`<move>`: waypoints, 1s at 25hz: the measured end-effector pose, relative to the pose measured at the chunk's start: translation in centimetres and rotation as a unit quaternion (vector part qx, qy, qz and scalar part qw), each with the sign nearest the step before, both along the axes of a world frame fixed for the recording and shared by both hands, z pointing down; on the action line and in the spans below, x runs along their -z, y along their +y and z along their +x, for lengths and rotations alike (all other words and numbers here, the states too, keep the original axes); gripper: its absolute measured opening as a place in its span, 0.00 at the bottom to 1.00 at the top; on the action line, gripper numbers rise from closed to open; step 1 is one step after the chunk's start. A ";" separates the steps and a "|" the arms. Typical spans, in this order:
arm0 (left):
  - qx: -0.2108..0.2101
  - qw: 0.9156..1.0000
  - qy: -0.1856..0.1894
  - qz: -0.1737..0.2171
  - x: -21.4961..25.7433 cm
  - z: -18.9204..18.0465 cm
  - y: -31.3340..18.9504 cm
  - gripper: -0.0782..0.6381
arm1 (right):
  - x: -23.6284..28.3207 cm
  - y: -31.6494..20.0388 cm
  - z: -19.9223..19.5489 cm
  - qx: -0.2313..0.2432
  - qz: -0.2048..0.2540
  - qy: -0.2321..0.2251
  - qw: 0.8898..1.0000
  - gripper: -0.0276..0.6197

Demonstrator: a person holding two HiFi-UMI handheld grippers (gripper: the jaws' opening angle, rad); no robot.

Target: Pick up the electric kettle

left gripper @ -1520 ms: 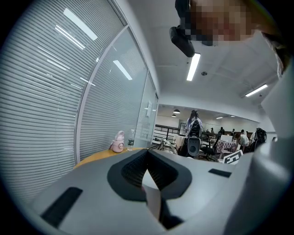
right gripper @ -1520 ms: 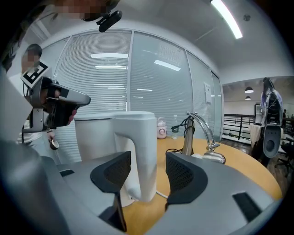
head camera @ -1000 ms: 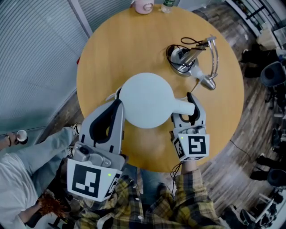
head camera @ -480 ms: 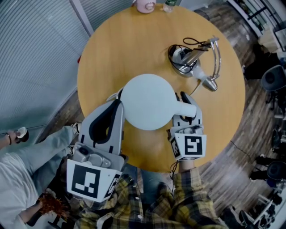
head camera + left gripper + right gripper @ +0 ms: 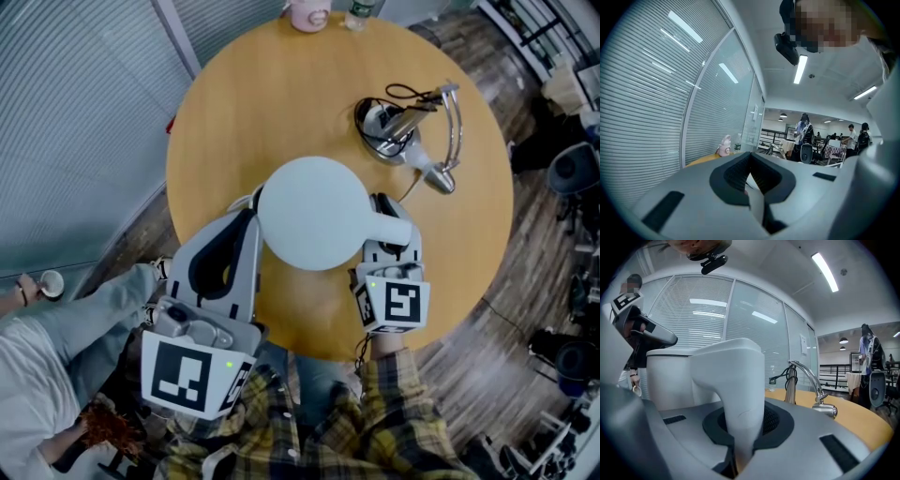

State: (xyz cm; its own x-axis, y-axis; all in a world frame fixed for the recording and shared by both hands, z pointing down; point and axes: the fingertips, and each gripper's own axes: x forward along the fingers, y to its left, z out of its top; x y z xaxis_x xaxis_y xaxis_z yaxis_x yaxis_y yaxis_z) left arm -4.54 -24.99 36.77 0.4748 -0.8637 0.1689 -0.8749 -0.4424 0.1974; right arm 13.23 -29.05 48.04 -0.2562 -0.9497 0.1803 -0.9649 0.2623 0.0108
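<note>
The round wooden counter [image 5: 281, 103] fills my head view. The white kettle [image 5: 314, 211] stands on it toward the near edge, its body central and its handle [image 5: 389, 228] sticking out to the right.

My worry is the lift. The kettle is bulky, and only that one handle is gripped, well off to the side of the body. If there is water inside, I judge the weight would try to swing the body down about the pads. The handle looks smooth and rounded, so it could rotate or slide in the grip. A tilting kettle could spill. It could also drift far and right into the chrome tap [image 5: 441, 141] and its cord, which stand near it on that side.

The left tool [image 5: 246, 216] sits right against the kettle's near-left flank, and a careless nudge from it could shove the body as it rises. Its jaws look drawn together, with only a pale sliver in the narrow gap that I cannot identify.

The right tool [image 5: 387, 246] has just been closing. In the right gripper view the dark pads are now clamped on either side of the white handle, with no gap showing.
</note>
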 end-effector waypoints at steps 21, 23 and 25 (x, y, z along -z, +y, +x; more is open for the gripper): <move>0.030 0.999 0.000 0.025 3.8 -2.5 -0.3 0.11 | 3.4 -0.5 0.6 -0.016 0.007 0.000 1.000 0.13; 0.032 0.999 0.002 0.027 4.4 -2.5 -0.1 0.11 | 4.2 -0.3 0.6 -0.010 0.006 0.005 1.000 0.13; 0.033 0.999 0.003 0.030 5.1 -2.6 0.2 0.11 | 5.1 0.0 0.5 -0.004 0.005 0.011 1.000 0.13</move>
State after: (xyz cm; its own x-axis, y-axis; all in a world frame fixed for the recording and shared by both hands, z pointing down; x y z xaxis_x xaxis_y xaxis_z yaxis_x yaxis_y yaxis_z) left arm -7.14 -24.83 31.67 0.4181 -0.9014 0.1128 -0.9011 -0.3958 0.1768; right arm 13.75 -29.02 42.91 -0.2447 -0.9533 0.1772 -0.9664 0.2546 0.0353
